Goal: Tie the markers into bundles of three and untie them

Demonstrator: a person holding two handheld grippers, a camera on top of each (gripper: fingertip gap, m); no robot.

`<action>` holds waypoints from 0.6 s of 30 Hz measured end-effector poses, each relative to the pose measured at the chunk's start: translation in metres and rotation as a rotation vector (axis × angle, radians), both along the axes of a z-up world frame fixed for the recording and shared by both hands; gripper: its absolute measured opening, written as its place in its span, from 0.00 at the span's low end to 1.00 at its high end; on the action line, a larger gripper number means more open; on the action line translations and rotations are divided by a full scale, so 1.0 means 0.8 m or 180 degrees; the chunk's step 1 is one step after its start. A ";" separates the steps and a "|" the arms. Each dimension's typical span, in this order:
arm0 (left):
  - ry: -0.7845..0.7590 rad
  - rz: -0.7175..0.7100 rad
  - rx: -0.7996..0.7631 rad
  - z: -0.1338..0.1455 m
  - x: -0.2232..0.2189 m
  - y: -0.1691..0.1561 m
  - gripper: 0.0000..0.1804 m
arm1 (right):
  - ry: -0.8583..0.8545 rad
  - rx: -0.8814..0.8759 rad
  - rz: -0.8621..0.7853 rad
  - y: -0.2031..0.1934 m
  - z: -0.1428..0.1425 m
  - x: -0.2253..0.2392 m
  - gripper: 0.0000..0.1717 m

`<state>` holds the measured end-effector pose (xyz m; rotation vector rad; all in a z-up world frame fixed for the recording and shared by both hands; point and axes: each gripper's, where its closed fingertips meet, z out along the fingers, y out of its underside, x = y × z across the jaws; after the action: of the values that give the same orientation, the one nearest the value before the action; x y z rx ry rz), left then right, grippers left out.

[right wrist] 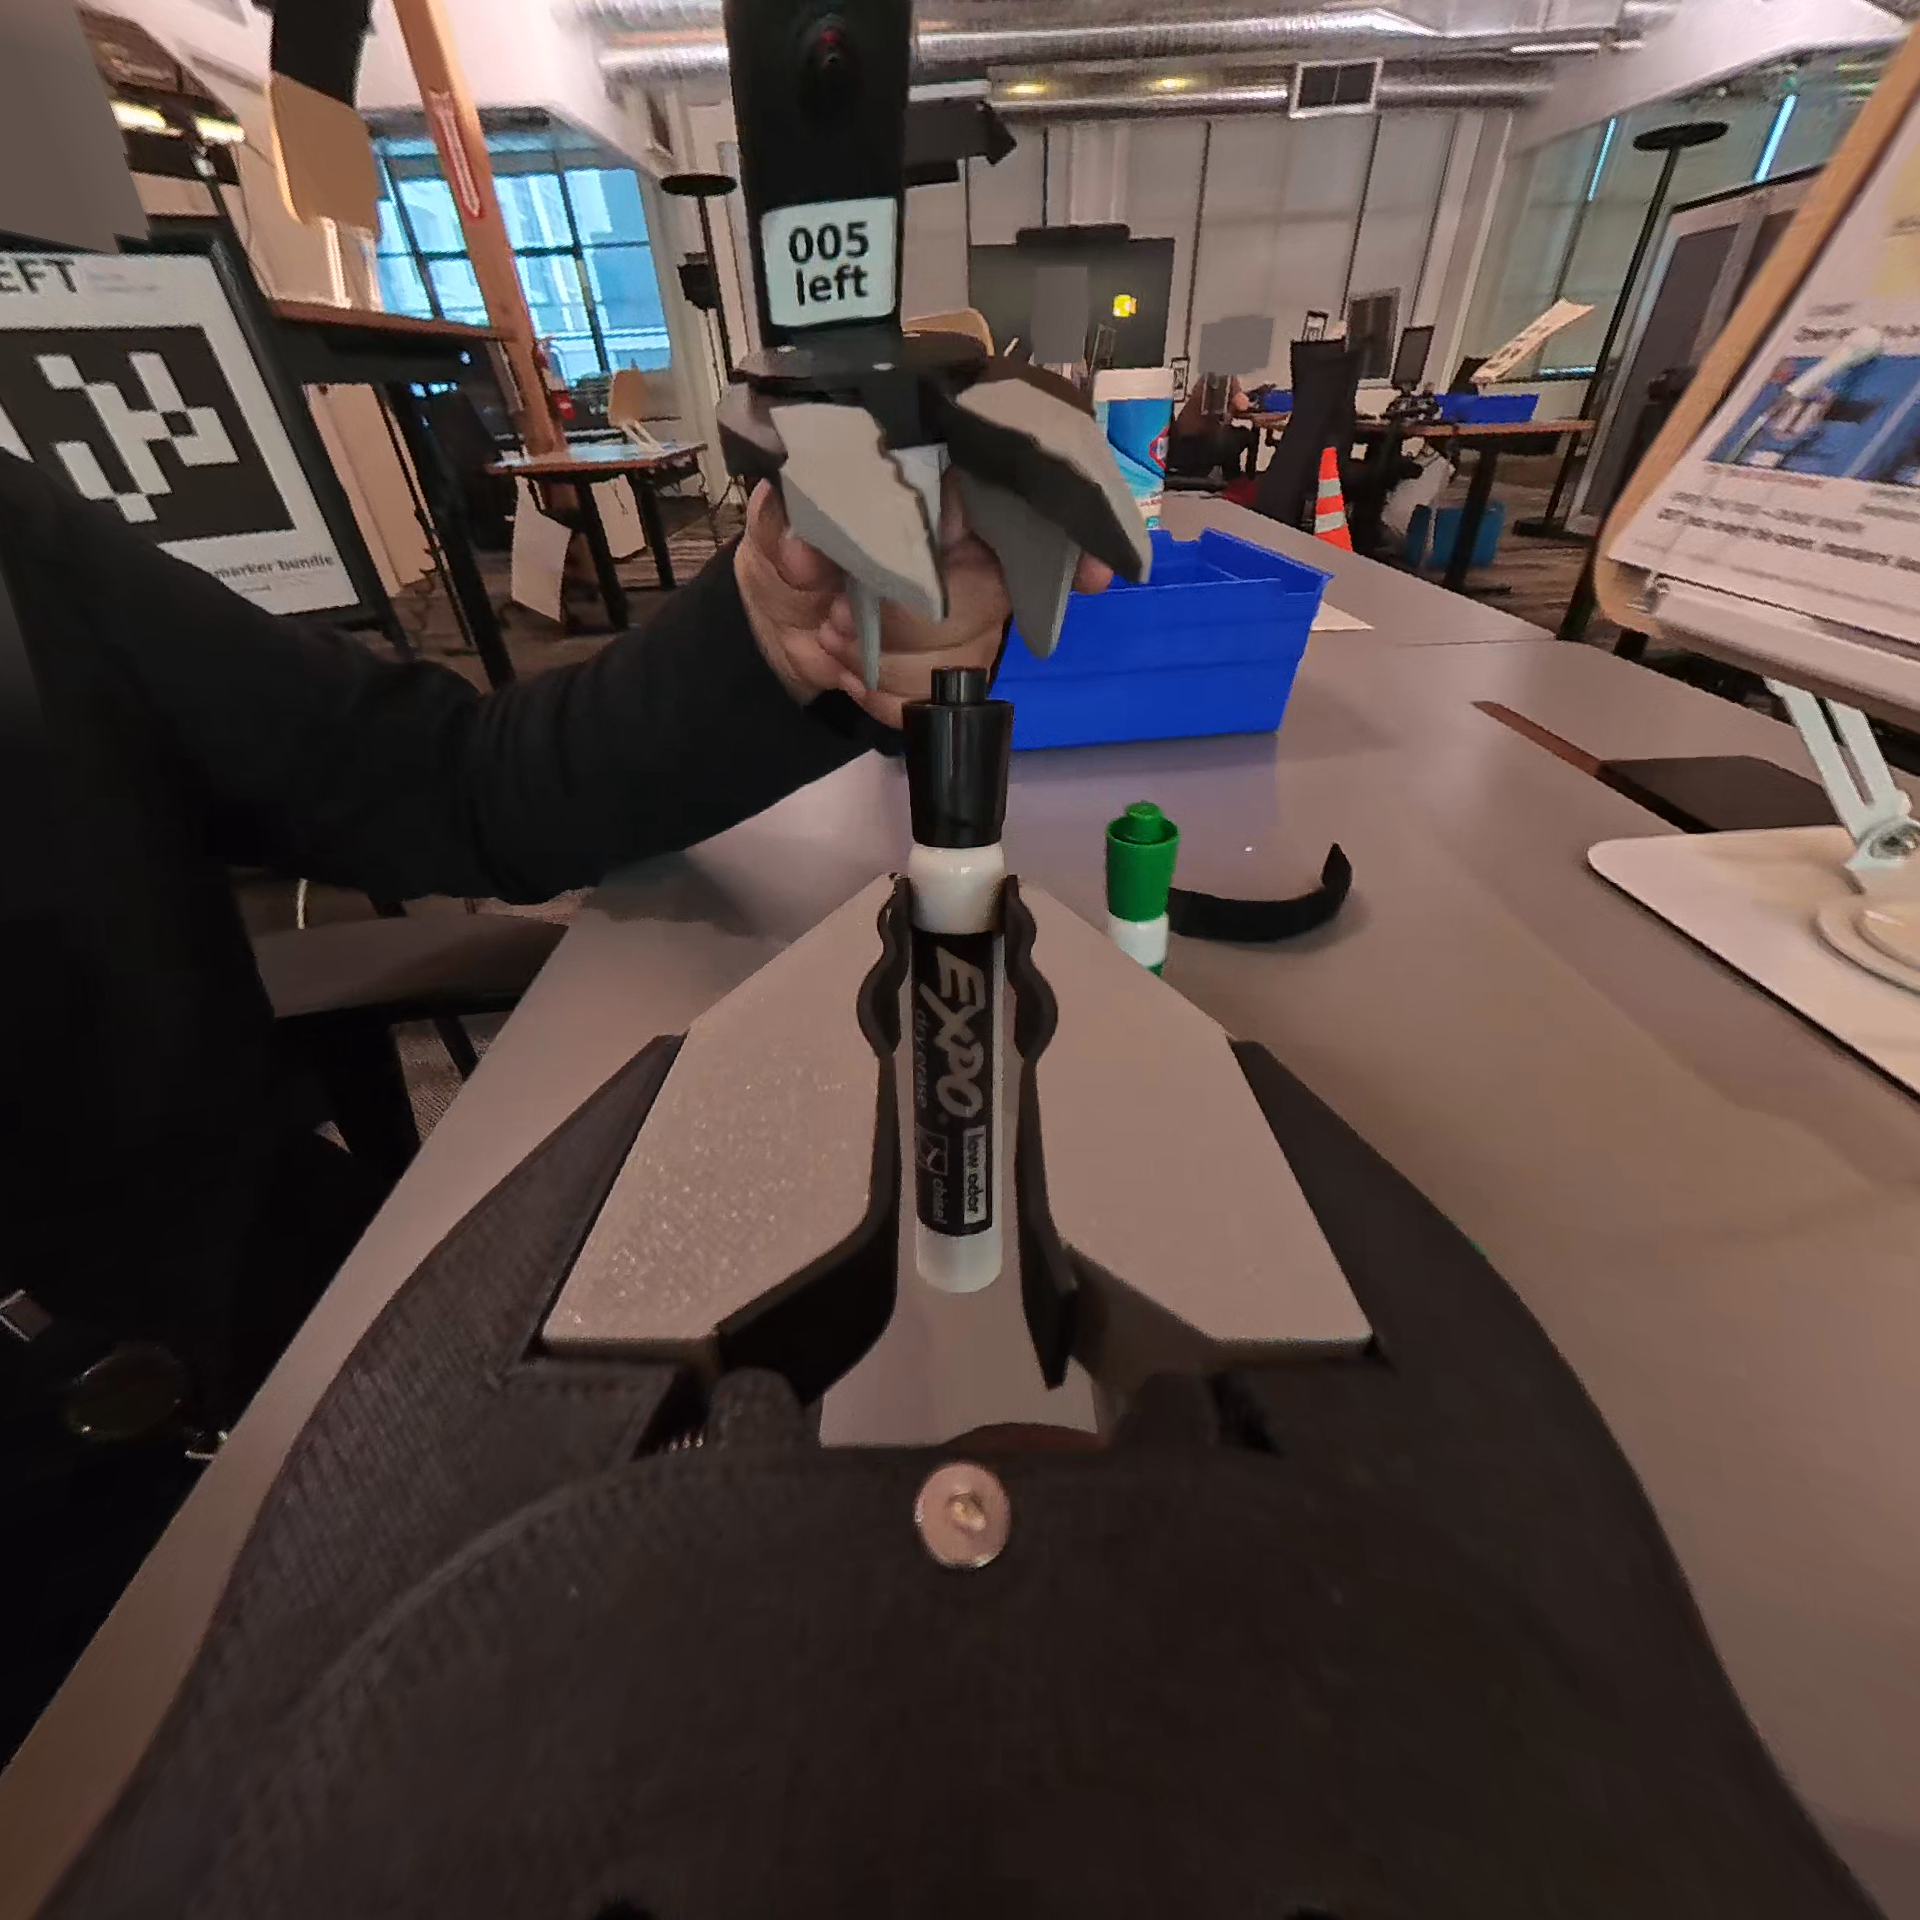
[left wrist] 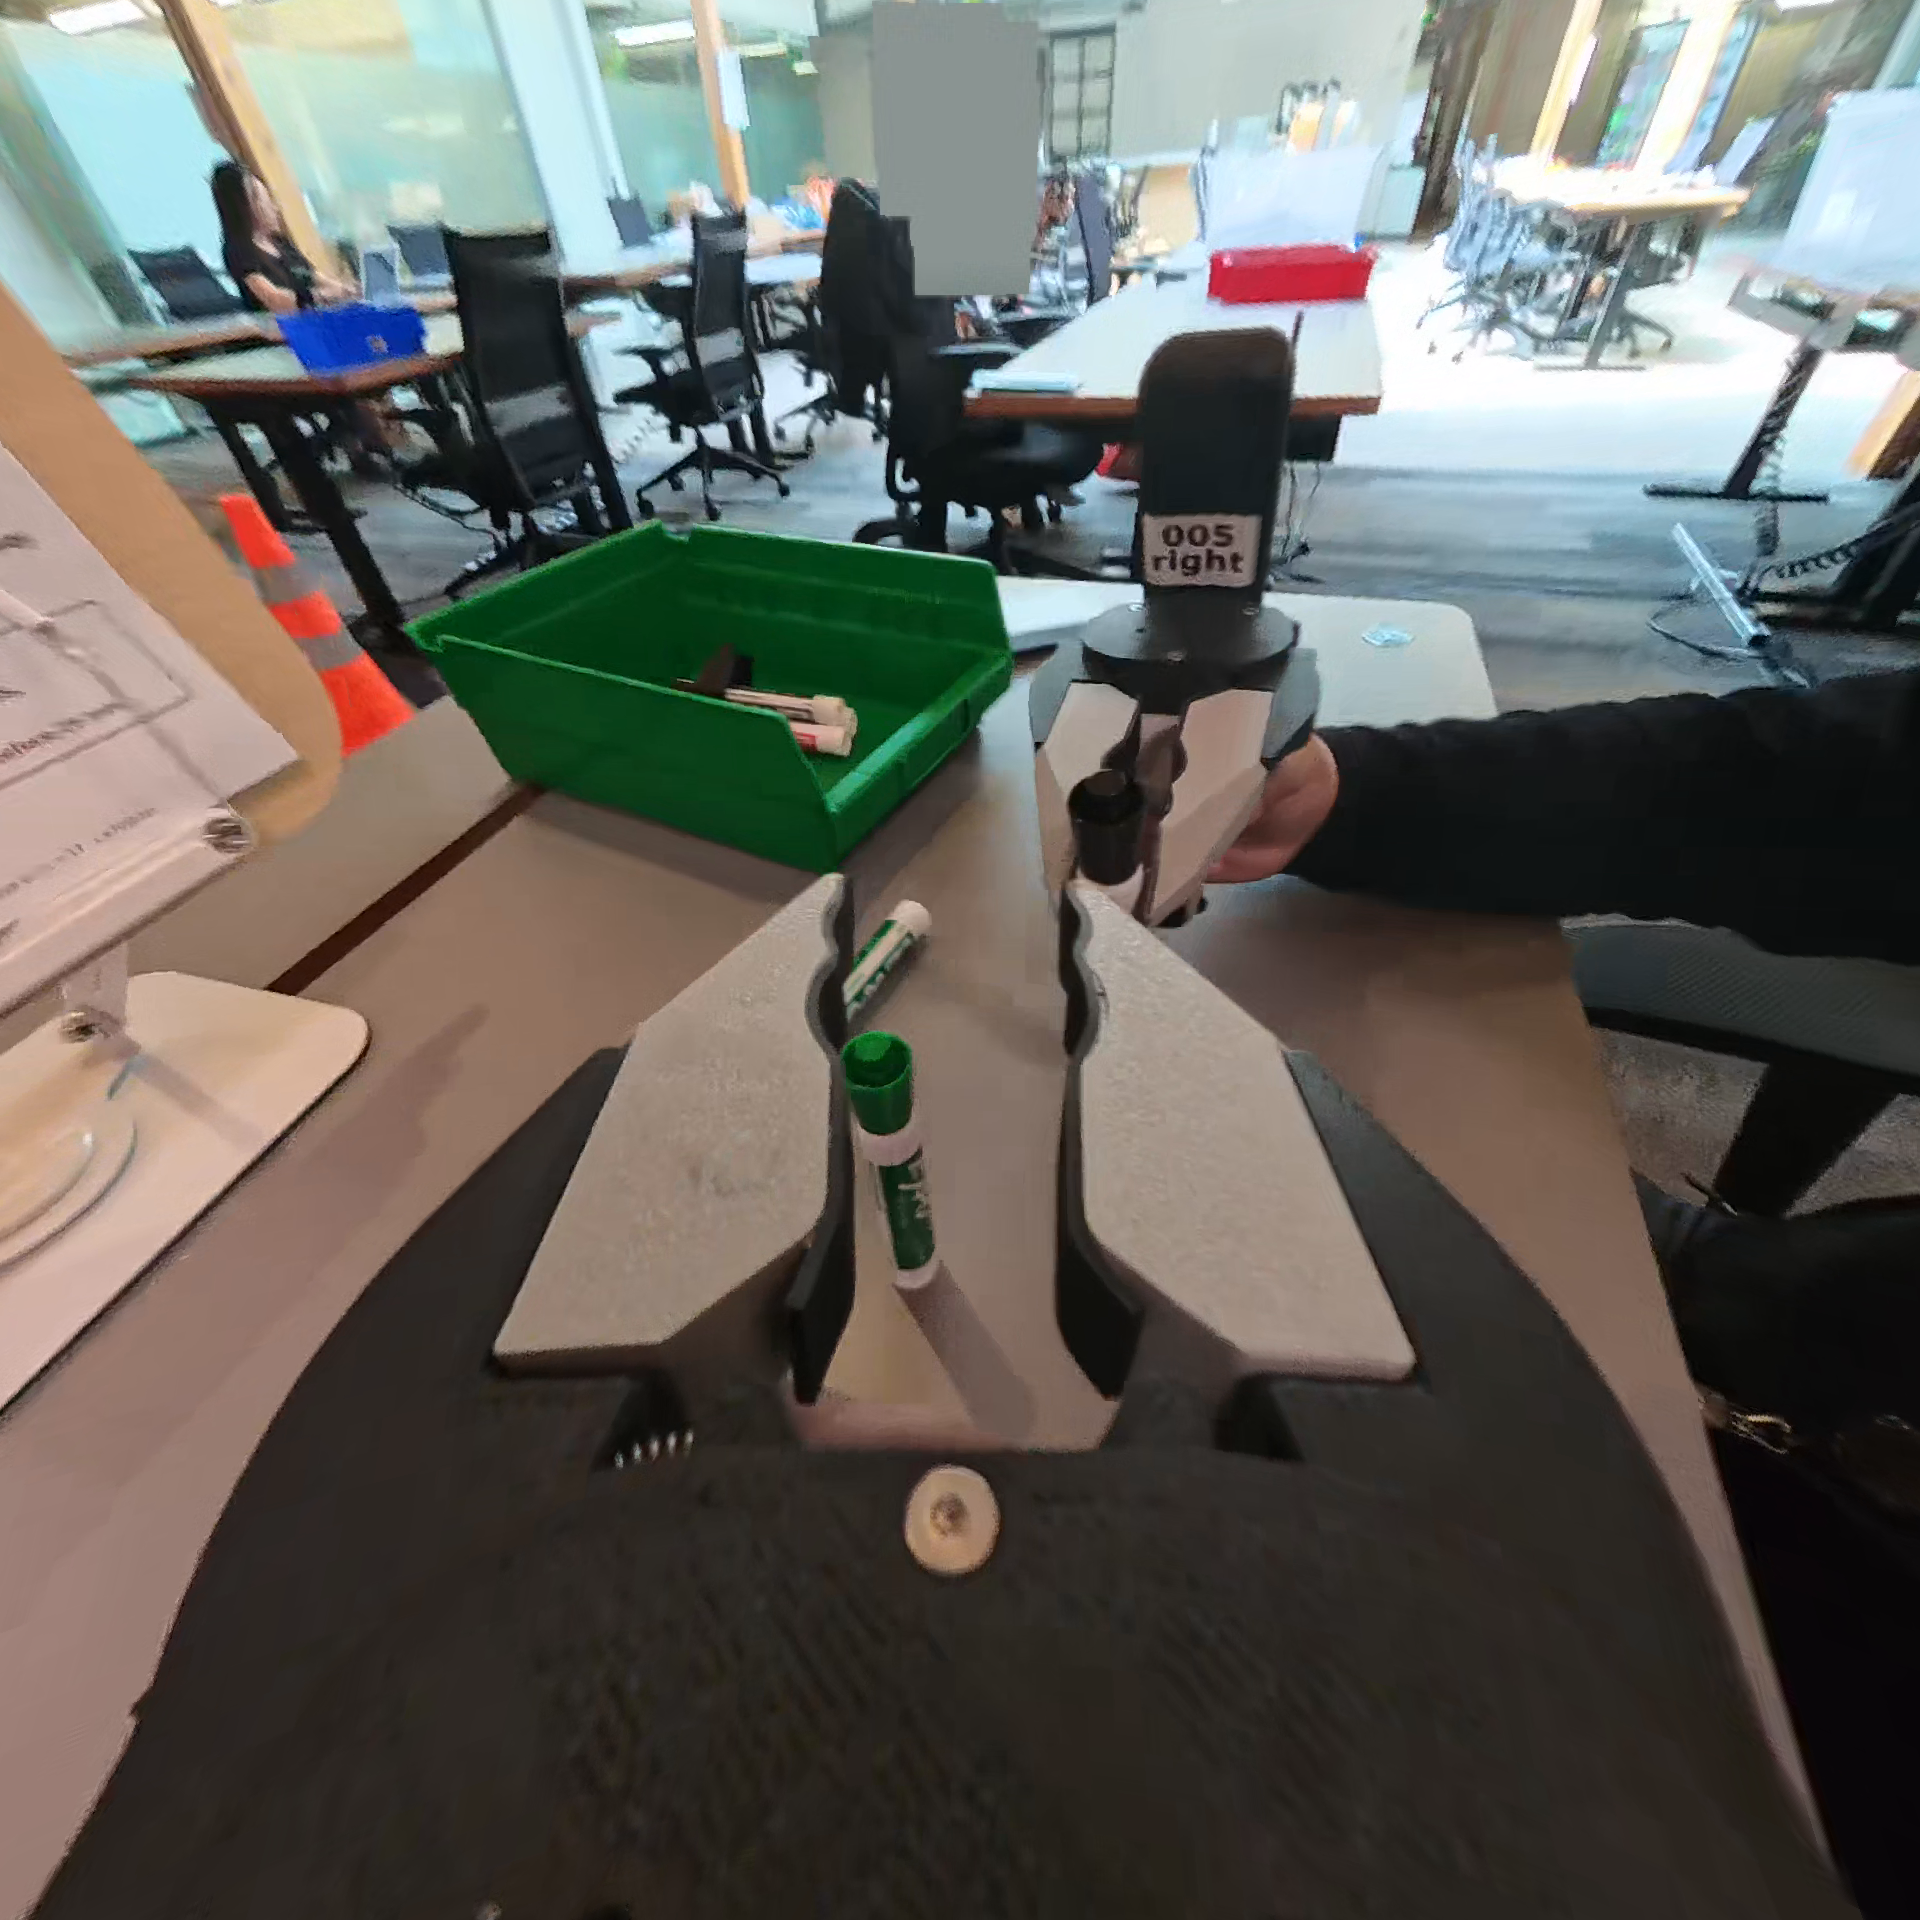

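My right gripper [right wrist: 956, 914] is shut on a black-capped marker [right wrist: 956, 1039], which sticks out past the fingertips with its cap forward. The left wrist view shows this gripper [left wrist: 1127, 831] with the marker [left wrist: 1107, 821] in its pads. My left gripper [left wrist: 956, 904] is open and holds nothing. It hangs above the table, also in the right wrist view [right wrist: 956, 649]. A green-capped marker [left wrist: 883, 1164] stands nearly upright on the table below it, close to the left finger, free of the pads; it also shows in the right wrist view [right wrist: 1141, 883]. A second green marker [left wrist: 883, 961] lies on the table.
A black strap [right wrist: 1262, 904] lies curled on the table beside the green marker. A green bin [left wrist: 582, 717] holds some markers [left wrist: 800, 712]. A blue bin [right wrist: 1153, 644] stands farther back. A document stand [right wrist: 1766, 520] is at the side. An orange cone [left wrist: 312, 623] stands beyond the table. Left tips to right tips: about 7 centimeters.
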<state>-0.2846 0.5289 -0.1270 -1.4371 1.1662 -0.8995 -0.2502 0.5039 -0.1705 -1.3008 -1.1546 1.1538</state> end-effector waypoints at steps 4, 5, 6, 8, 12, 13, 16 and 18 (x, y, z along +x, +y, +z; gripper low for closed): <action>0.0105 -0.0185 0.0056 -0.007 0.021 -0.026 0.17 | -0.0060 0.0107 0.0045 -0.014 0.000 -0.019 0.08; 0.0165 -0.0200 0.0056 -0.011 0.023 -0.029 0.18 | -0.0063 0.0118 0.0053 -0.017 0.000 -0.022 0.08; 0.0205 -0.0226 0.0049 -0.015 0.026 -0.032 0.18 | -0.0061 0.0129 0.0047 -0.018 0.000 -0.025 0.08; 0.0242 -0.0277 0.0027 -0.021 0.031 -0.037 0.18 | -0.0099 0.0146 0.0013 -0.018 -0.002 -0.030 0.08; 0.0265 -0.0333 0.0050 -0.026 0.038 -0.042 0.17 | -0.0305 0.0166 -0.0128 -0.012 -0.015 -0.036 0.08; 0.0287 -0.0347 0.0033 -0.029 0.039 -0.044 0.17 | -0.0343 0.0190 -0.0148 -0.011 -0.018 -0.037 0.08; 0.0381 -0.0340 0.0025 -0.040 0.042 -0.043 0.10 | -0.0461 0.0236 -0.0249 -0.007 -0.025 -0.040 0.08; 0.0455 -0.0312 0.0044 -0.046 0.043 -0.040 0.09 | -0.0533 0.0262 -0.0312 -0.004 -0.031 -0.042 0.08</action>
<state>-0.2502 0.4966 -0.1634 -1.4624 1.3567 -0.8652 -0.2840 0.5009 -0.1950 -1.3951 -1.2320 0.9307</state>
